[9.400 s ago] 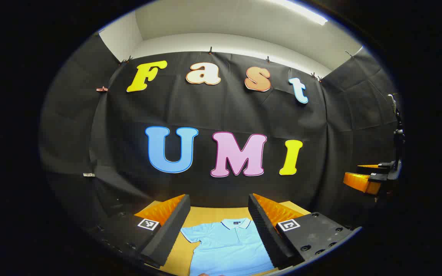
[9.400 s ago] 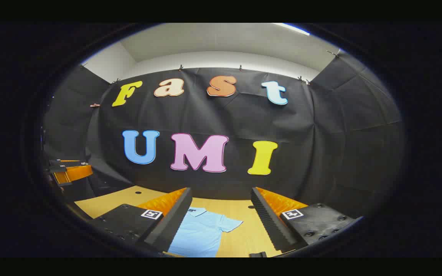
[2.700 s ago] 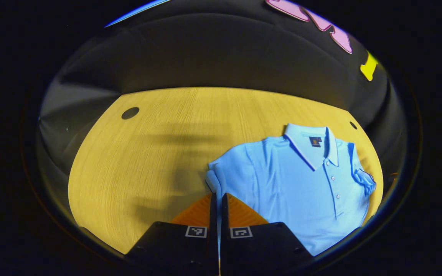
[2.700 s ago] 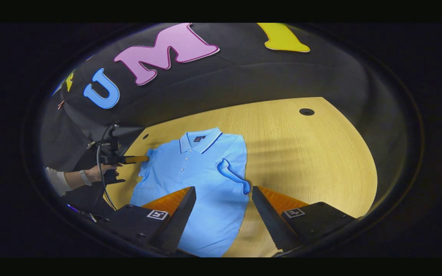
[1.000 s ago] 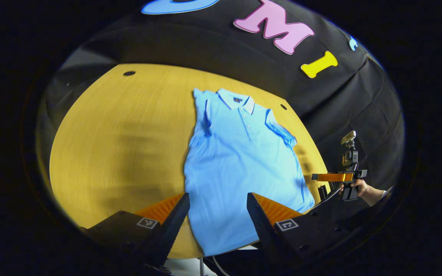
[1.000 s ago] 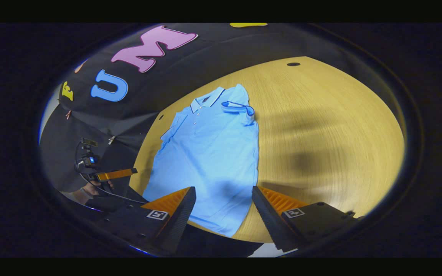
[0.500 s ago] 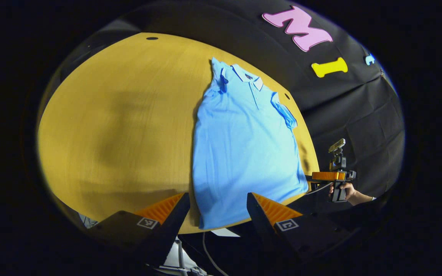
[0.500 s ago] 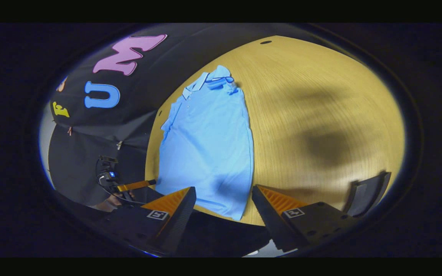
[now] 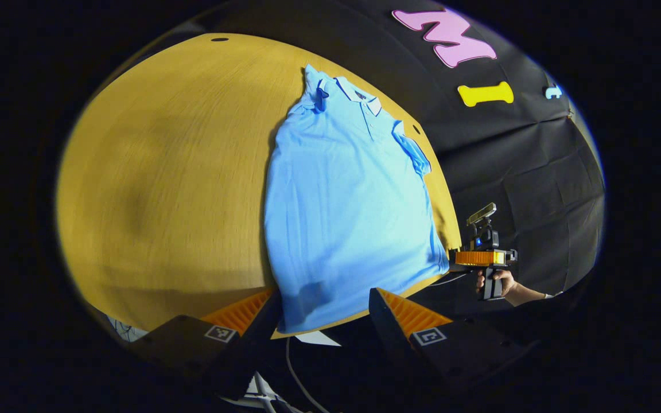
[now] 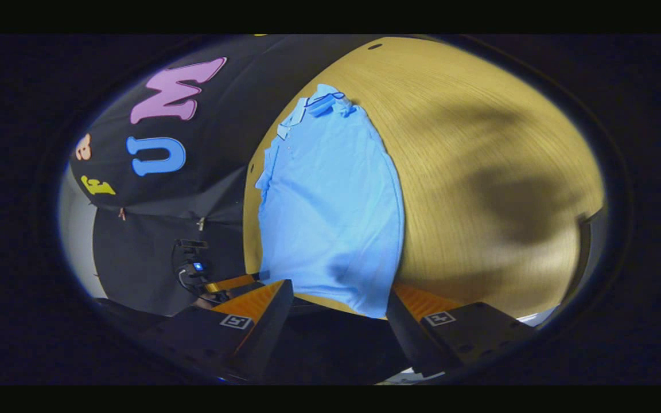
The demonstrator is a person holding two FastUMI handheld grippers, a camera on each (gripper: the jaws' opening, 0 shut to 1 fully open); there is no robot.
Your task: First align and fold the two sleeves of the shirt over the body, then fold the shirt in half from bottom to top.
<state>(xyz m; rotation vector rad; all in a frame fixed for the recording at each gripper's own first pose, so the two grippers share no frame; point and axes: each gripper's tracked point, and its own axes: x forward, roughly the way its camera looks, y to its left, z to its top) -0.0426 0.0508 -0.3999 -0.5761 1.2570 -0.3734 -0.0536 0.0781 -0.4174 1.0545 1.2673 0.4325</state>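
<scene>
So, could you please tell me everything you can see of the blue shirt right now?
The shirt is a light blue short-sleeved polo of soft knit-looking cloth, with a collar edged in a pale stripe and a buttoned placket. It lies face up and flat on the wooden table, collar at the far side, hem at the near edge. Both sleeves are folded in over the body. Each gripper's open fingers frame a hem corner; contact is unclear.

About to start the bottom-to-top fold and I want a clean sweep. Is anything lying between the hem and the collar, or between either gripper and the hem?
Nothing visible. The shirt lies flat on the table, sleeves folded in; both open grippers, left and right, sit at its near hem.
</scene>
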